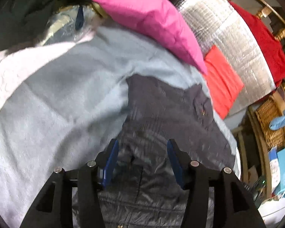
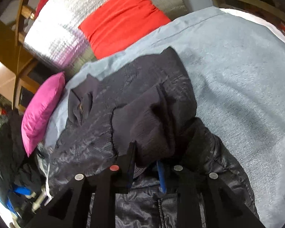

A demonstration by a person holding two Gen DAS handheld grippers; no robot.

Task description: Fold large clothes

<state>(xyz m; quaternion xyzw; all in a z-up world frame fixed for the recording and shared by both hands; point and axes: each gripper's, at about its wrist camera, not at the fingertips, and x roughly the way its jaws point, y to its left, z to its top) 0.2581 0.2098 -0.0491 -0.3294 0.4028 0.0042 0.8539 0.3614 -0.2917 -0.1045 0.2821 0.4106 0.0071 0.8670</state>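
Nearest, the left gripper point(image 1: 140, 161) stands apart and empty over one dark jacket point(image 1: 161, 117). The right gripper point(image 2: 146, 167) is clamped on a bunched fold of that jacket point(image 2: 138, 102), which lies on a grey blanket point(image 2: 237, 76) on the bed. With only one side held, the slick fabric could slip from the pads, or the fold could fall askew and drag the blanket along. Beyond lie one pink cushion point(image 1: 152, 20) and one red cushion point(image 2: 121, 17) against a silver mat point(image 1: 228, 43).
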